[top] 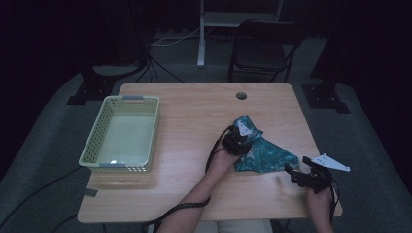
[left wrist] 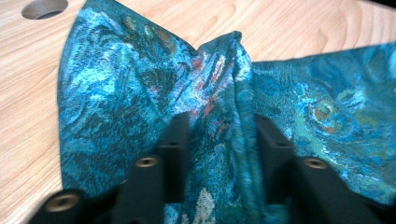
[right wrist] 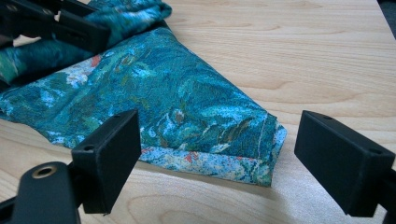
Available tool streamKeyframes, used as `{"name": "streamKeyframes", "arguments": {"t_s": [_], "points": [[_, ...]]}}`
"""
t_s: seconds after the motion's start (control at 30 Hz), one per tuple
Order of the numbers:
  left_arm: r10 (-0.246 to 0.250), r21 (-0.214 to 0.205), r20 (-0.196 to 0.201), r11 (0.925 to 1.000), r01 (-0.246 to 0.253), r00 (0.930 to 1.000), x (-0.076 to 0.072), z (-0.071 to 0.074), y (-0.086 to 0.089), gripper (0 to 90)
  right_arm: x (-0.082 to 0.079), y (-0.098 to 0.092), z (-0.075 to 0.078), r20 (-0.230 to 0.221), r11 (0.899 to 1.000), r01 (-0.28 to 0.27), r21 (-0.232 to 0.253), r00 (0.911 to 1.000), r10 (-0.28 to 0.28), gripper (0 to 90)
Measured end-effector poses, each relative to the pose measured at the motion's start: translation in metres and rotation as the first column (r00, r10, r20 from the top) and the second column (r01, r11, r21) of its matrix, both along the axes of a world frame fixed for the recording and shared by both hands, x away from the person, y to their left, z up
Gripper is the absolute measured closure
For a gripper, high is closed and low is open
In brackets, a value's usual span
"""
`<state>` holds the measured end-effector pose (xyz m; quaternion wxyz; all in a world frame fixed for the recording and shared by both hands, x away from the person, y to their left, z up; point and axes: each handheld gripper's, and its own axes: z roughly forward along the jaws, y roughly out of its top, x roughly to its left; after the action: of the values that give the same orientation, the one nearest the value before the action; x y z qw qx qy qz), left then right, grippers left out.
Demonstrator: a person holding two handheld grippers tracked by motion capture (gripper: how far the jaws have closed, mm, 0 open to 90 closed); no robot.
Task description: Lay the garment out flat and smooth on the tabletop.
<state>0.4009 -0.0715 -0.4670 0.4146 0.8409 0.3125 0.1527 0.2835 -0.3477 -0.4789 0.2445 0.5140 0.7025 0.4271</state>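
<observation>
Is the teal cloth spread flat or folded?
Folded: the teal cloth shows doubled layers at its corner, and bunches between the left gripper jaws.

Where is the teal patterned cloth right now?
In the high view the teal patterned cloth lies on the table's right half, right of the green basket; the left gripper pinches a fold of it, the right gripper open at its corner.

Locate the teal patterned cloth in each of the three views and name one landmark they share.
High view: the cloth lies right of centre on the table, its upper end at the left gripper.
Left gripper view: the cloth spreads across the frame, a bunched fold pinched between the fingers.
Right gripper view: the cloth lies centre-left, its folded corner between the open fingers.
Shared landmark: the wooden table.
</observation>
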Motion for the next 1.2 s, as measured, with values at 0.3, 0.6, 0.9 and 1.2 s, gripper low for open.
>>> {"name": "streamKeyframes", "arguments": {"t_s": [0.3, 0.6, 0.9, 1.2], "points": [[0.004, -0.005, 0.051, 1.0, -0.004, 0.9987, -0.004, 0.009, 0.011, 85.3, 0.0, 0.0, 0.0, -0.002, 1.0, 0.001, -0.007, 1.0, -0.001, 13.9], [0.054, -0.062, 0.035, 0.9968, -0.052, 0.9979, -0.001, 0.022, 0.041, 85.1, 0.0, 0.001, 0.0, -0.002, 1.0, 0.004, -0.01, 1.0, -0.004, 13.9], [0.164, -0.138, 0.017, 0.9774, -0.16, 0.9864, 0.006, 0.025, 0.077, 85.1, 0.0, 0.002, 0.0, -0.006, 1.0, 0.007, -0.016, 1.0, -0.007, 13.9], [0.249, -0.138, -0.021, 0.9584, -0.25, 0.9682, 0.013, 0.017, 0.11, 85.0, 0.0, 0.002, 0.0, -0.006, 1.0, 0.008, -0.018, 1.0, -0.008, 13.9]]}}
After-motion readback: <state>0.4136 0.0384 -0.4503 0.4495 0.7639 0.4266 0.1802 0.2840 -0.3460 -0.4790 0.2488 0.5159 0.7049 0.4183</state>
